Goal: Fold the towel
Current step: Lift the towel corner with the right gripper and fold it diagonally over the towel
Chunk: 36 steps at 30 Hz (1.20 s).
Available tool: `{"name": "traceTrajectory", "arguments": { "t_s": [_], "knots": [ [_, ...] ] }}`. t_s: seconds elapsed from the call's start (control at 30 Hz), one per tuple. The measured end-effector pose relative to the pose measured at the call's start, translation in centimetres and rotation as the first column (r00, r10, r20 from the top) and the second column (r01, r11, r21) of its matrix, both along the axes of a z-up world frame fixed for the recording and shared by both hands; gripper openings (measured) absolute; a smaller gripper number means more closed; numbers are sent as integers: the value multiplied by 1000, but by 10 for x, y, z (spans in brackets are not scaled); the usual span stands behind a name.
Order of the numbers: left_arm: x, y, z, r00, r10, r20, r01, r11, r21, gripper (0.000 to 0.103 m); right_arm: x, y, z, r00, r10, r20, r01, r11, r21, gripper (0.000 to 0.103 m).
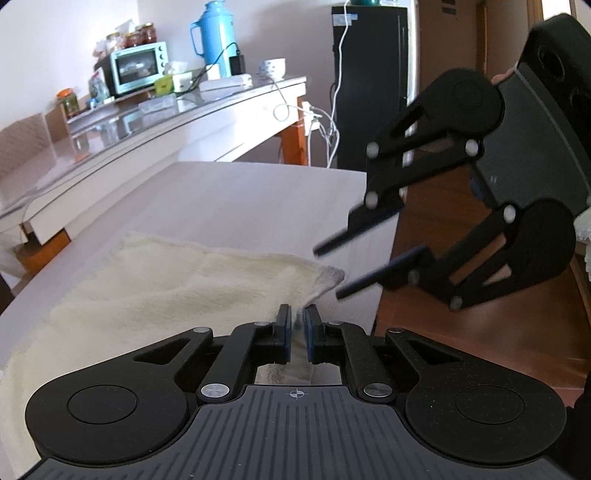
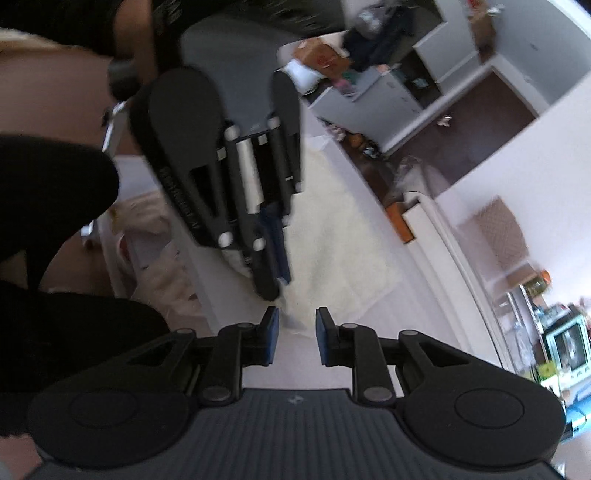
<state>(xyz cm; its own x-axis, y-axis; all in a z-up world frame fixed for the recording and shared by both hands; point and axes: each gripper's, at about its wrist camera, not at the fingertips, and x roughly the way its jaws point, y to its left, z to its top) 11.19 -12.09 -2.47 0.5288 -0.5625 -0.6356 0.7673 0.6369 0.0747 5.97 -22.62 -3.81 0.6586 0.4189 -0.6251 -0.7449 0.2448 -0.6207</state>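
A cream towel (image 1: 155, 284) lies spread on the pale table (image 1: 240, 199). My left gripper (image 1: 297, 317) is shut on the towel's near edge, close to its right corner. My right gripper (image 1: 327, 271) is open beside that grey-tinged corner (image 1: 330, 277), its fingers just to the right of it and apart from the cloth. In the right wrist view my right gripper (image 2: 294, 325) is open with the towel's corner (image 2: 291, 319) between its pads, and the left gripper (image 2: 275, 273) hangs above the towel (image 2: 343, 236), shut on it.
The table's right edge (image 1: 384, 266) drops to a brown floor (image 1: 443, 332). A second, glass-topped table (image 1: 207, 110) behind holds a teal oven (image 1: 138, 66), a blue flask (image 1: 216, 33), jars and cables. A black cabinet (image 1: 369, 85) stands behind.
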Motion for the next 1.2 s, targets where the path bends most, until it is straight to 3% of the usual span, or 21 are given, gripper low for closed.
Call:
{"name": "traceTrajectory", "arguments": {
  "t_s": [0.1, 0.2, 0.23, 0.37, 0.43, 0.6, 0.63, 0.9, 1.2],
  "knots": [
    [-5, 10, 4, 999, -3, -32, 2, 1000, -19, 11, 1, 1, 3, 1000, -4, -30, 5, 1000, 22, 7],
    [-19, 33, 16, 999, -5, -54, 2, 999, -47, 31, 1, -4, 7, 999, -23, -35, 25, 998, 54, 7],
    [-21, 36, 17, 999, 2, -53, -5, 999, -47, 34, -2, -6, 8, 999, -27, -33, 28, 998, 60, 7],
    [-36, 93, 30, 984, 180, -17, -180, 984, 11, 33, -6, -8, 11, 999, -39, -21, 40, 997, 71, 7],
    [-41, 127, 33, 952, 305, 6, -304, 950, 63, 33, -8, -8, 12, 999, -41, -12, 42, 996, 75, 7],
    [-59, 161, 35, 907, 417, 61, -422, 896, 140, 36, -11, -4, 15, 999, -53, -3, 53, 996, 78, 7],
    [-61, 163, 34, 904, 423, 60, -427, 893, 140, 42, -12, -4, 15, 998, -57, 0, 57, 995, 77, 7],
    [-72, 155, 10, 911, 406, 70, -411, 888, 206, 42, -17, -3, 25, 997, -70, 17, 68, 994, 82, 7],
    [-82, 160, 5, 899, 432, 72, -438, 876, 203, 44, -7, 12, 50, 991, -48, 128, 37, 996, 82, 7]
  ]
}}
